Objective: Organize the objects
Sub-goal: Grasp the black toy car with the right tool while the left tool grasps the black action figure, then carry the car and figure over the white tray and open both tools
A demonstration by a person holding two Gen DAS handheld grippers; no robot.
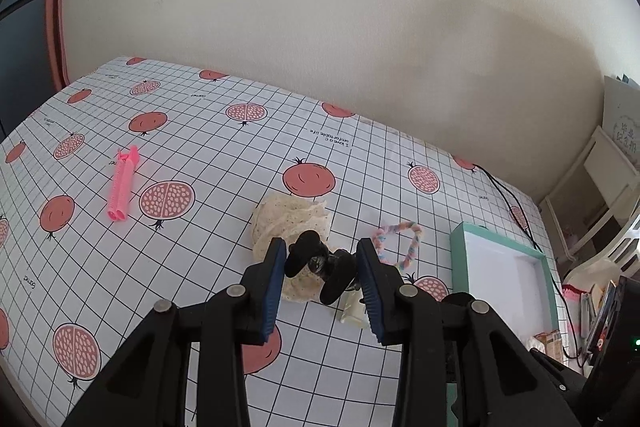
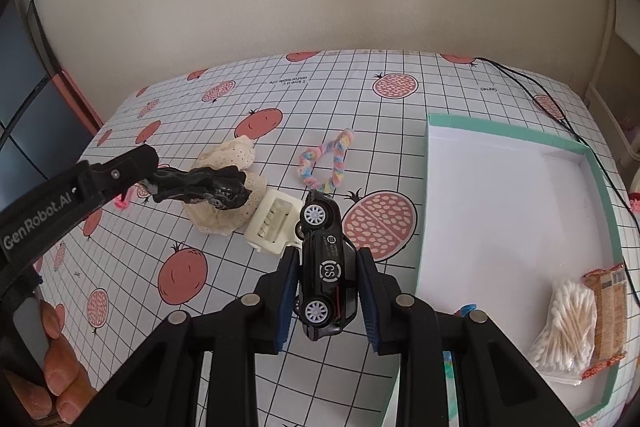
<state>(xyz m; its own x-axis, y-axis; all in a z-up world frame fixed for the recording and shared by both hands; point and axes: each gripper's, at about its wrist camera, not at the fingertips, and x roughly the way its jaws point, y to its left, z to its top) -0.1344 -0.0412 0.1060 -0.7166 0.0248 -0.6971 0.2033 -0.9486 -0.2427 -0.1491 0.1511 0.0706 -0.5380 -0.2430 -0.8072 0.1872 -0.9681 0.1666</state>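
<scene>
My left gripper (image 1: pixel 321 261) is shut on a black hair claw clip (image 1: pixel 316 263), held just above a beige lace cloth (image 1: pixel 292 223). The right wrist view shows that gripper (image 2: pixel 154 177) coming in from the left with the black clip (image 2: pixel 204 183) sticking out over the cloth (image 2: pixel 228 187). My right gripper (image 2: pixel 328 287) is shut on a black toy car (image 2: pixel 326 267) with a "CS" logo, nose pointing away, above the table. The teal box (image 2: pixel 432 187) with a white inside lies to its right.
On the pomegranate-print tablecloth (image 2: pixel 224 307) lie a cream plastic clip (image 2: pixel 274 223), a pastel twisted hair tie (image 2: pixel 324 163) and a pink hair roller (image 1: pixel 122 183). The box holds a cotton swab bag (image 2: pixel 564 335) and a snack packet (image 2: pixel 608 315). A black cable (image 2: pixel 560 111) runs behind. A hand (image 2: pixel 56 367) is at bottom left.
</scene>
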